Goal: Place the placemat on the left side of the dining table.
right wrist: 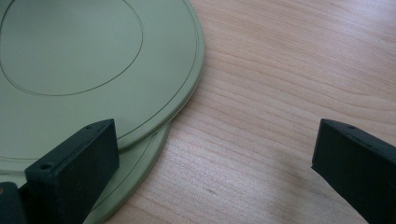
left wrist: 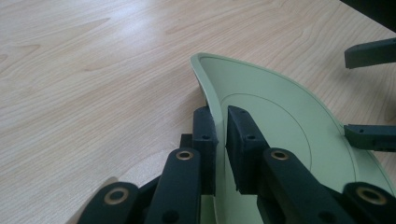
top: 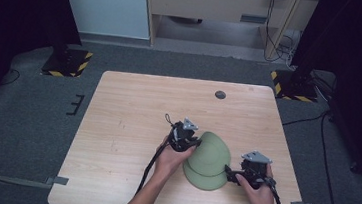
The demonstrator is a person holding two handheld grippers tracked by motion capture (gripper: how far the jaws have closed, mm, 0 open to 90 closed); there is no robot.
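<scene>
Pale woodgrain table [top: 131,127]: left gripper [left wrist: 220,135] pinches smooth green plate [left wrist: 280,121], right gripper [right wrist: 210,158] agape

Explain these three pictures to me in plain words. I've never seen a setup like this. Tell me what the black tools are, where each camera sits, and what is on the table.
A person stands at a wooden table and holds a hand tool in each hand: a gripper with two black jaws. The high view is from a fixed camera above the table, with the forearms coming in from below. The other two pictures come from small cameras that ride on the grippers and look along their jaws.

On the table lie two pale green plates, the upper plate overlapping the lower plate. The left gripper has its jaws closed on the upper plate's rim, which is tilted up. The right gripper is open beside the plates, one jaw over their edge, gripping nothing. A small dark disc sits near the far edge.
</scene>
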